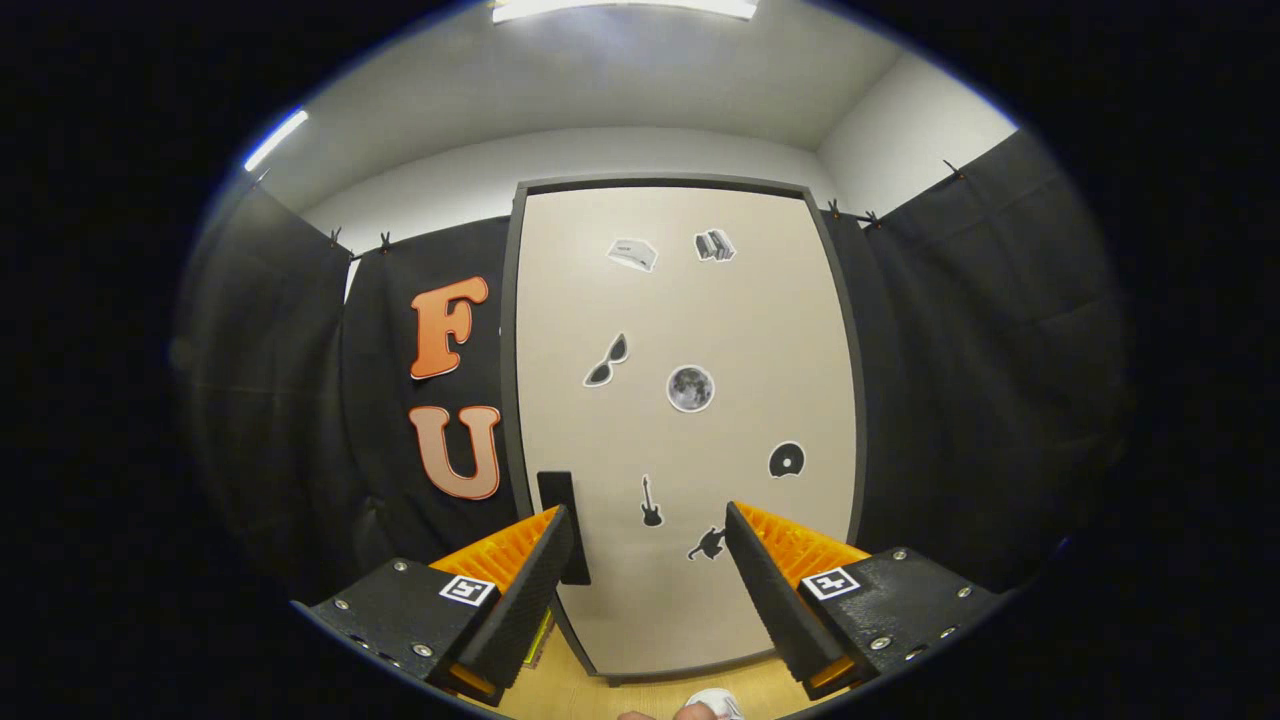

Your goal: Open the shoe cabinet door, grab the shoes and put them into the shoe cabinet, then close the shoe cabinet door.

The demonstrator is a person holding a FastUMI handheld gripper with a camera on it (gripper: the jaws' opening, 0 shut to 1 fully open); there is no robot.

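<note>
gripper (650, 530) spread wide, seemingly empty, facing cabinet door (690, 420)

A white ceiling (640, 80) spans the top of the frame, with one light strip (625, 8) at top centre and another (275, 138) at upper left. Pale wood floor (560, 690) shows at bottom centre. Small clips (385, 241) pin the black cloth (990, 350) to its upper edge.

A: What does the gripper (650, 545) look like?
B: Two wedge-shaped fingers (535, 590) with textured faces and ribbed backs, each on a dark block with silver screws and a square black-and-white marker
</note>
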